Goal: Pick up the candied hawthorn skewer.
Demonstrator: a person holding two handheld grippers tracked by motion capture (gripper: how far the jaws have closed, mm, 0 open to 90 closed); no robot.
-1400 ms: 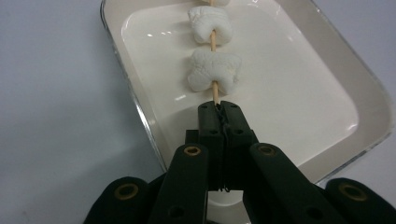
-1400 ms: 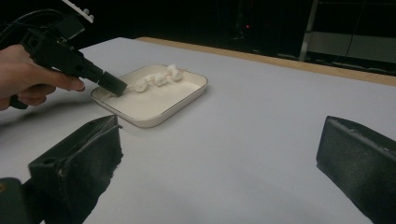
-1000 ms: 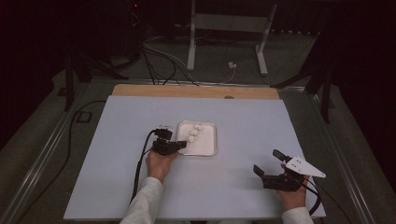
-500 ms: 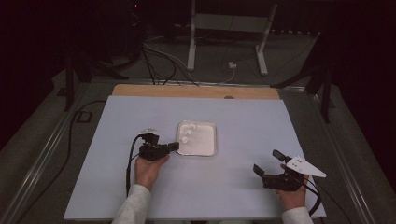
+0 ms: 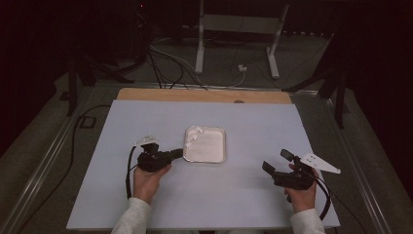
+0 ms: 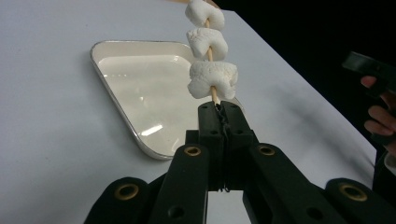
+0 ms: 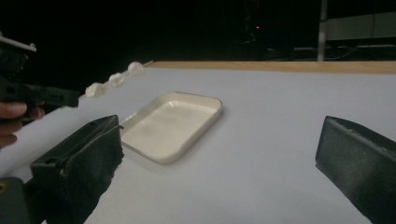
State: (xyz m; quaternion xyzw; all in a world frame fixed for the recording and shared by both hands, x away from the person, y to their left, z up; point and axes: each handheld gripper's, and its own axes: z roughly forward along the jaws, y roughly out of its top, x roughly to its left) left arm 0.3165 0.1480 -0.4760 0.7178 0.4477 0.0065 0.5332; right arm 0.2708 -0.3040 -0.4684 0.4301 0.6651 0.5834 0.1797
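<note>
Marshmallow skewer [image 6: 208,51] lifted clear of tray [image 5: 221,151] since a second ago — left gripper [image 5: 176,154] clenched on stick; right gripper [image 5: 275,162] gaping, empty — pickup looks done.

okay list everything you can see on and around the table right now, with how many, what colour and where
Marshmallows: three, white, threaded on the skewer, above the tray's near-left part.
Skewer: one, light wood, clamped in the left claw.
Tray: one, white with metal rim, mid-table, nothing lying in it.
Table cover: one, pale blue, over the table.
Wooden edge: one, tan, far side of the table.
Cables: several, dark and white, floor beyond the table.
Left claw: black, shut on the skewer.
Right claw: black, open, near right of the table.
</note>
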